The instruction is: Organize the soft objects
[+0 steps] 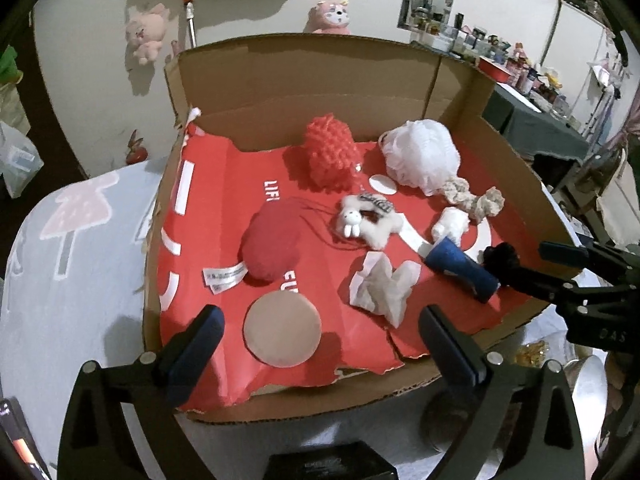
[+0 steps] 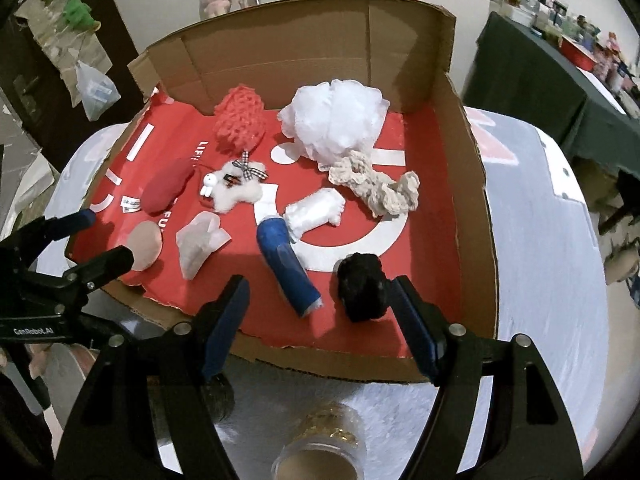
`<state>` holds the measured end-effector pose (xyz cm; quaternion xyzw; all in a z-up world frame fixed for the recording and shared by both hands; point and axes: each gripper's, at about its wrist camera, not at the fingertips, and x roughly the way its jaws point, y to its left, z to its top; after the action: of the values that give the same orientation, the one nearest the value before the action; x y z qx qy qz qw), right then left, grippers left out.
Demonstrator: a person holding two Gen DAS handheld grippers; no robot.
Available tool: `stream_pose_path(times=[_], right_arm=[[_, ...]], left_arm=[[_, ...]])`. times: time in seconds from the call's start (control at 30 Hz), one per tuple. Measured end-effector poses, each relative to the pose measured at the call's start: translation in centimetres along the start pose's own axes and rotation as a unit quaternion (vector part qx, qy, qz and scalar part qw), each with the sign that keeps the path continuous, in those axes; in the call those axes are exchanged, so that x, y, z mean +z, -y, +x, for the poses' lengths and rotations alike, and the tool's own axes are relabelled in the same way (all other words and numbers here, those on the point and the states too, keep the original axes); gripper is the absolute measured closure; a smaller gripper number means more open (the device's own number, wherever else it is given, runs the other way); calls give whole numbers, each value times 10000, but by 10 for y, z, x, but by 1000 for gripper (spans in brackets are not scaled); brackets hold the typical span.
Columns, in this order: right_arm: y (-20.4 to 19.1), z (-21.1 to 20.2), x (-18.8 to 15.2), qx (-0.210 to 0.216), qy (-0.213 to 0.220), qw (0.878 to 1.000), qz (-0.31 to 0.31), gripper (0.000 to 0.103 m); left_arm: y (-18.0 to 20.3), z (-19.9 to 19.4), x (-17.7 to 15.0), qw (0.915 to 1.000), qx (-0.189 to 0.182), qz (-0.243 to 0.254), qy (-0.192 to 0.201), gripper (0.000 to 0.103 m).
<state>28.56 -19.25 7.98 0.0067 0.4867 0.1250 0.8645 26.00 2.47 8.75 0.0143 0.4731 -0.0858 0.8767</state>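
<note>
Both the left gripper point(image 1: 320, 344) and right gripper point(image 2: 320, 320) hang apart and empty above the box's point(image 2: 472, 208) near edge. The black pompom point(image 2: 362, 292) by the near right corner is light and squashy; pinch its middle. Low front wall leaves room

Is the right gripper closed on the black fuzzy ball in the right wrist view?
No: the right gripper stands open, and the black fuzzy ball lies free on the box's red liner beside its right finger.
</note>
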Motion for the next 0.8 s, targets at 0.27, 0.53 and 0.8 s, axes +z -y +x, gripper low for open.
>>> stream_pose_path(times=[0.27,0.53,0.8], right_arm=[[3,9,-3,13,22,9999,120,31],[-1,14,-10,-159,92,9998,-18,31],[-3,15,-11,-167,129,9998,-20,31]], left_arm=[[0,9,-4,9998,133,-102,-77,4],[-1,18,-7,9993,233,-153,-242,4],[-2,19,-6,9992,308,-152,-227,4]])
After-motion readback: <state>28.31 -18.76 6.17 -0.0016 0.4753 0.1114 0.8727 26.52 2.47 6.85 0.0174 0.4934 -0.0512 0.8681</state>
